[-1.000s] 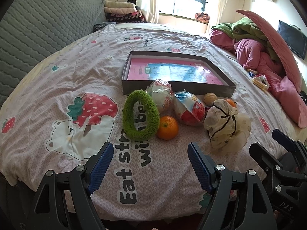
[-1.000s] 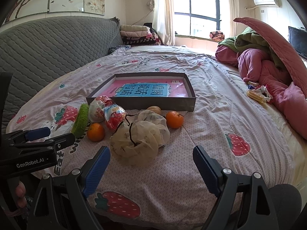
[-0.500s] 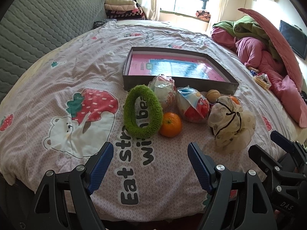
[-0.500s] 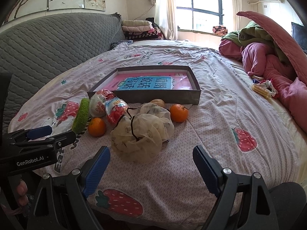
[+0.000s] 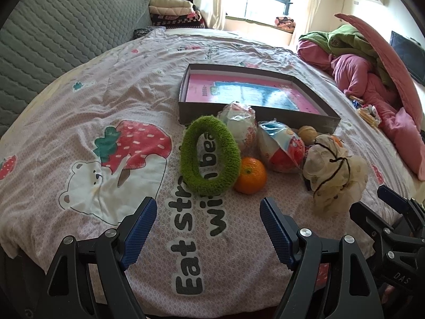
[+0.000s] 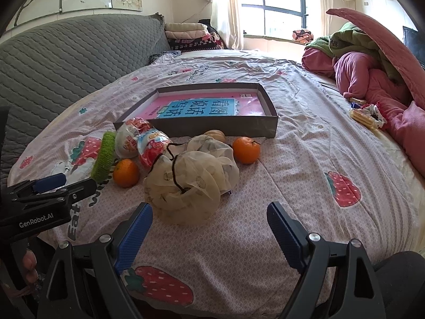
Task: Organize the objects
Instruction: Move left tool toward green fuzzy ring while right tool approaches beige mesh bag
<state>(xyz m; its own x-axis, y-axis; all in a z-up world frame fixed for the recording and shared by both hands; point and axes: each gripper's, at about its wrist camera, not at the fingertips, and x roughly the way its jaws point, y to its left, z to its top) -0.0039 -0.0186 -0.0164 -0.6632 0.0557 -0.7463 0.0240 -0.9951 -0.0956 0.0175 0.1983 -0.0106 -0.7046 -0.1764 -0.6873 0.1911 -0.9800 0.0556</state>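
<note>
A shallow grey box (image 5: 321, 115) (image 6: 202, 129) with a pink and blue book inside lies on the bed. In front of it sit a fuzzy green ring (image 5: 209, 156) (image 6: 104, 159), two wrapped egg-shaped toys (image 5: 239, 125) (image 5: 281, 150), a near orange (image 5: 250, 176) (image 6: 126, 172), a second orange (image 6: 246, 150), a tan round thing (image 5: 307, 134) and a crumpled cream mesh bag (image 5: 334, 178) (image 6: 191, 183). My left gripper (image 5: 206, 228) is open, short of the ring and near orange. My right gripper (image 6: 209, 232) is open just before the mesh bag.
The bed has a pink strawberry-and-bear quilt (image 5: 106, 159). A grey quilted headboard (image 6: 66, 61) runs along the left. Pink and green bedding (image 6: 372, 74) is heaped at the right, with a small snack packet (image 6: 368, 115) beside it. Folded blankets (image 6: 188, 36) sit by the window.
Both grippers have drifted slightly forward toward the objects, which look a little larger and lower in view. Jaws stay open; nothing on the bed has moved.
</note>
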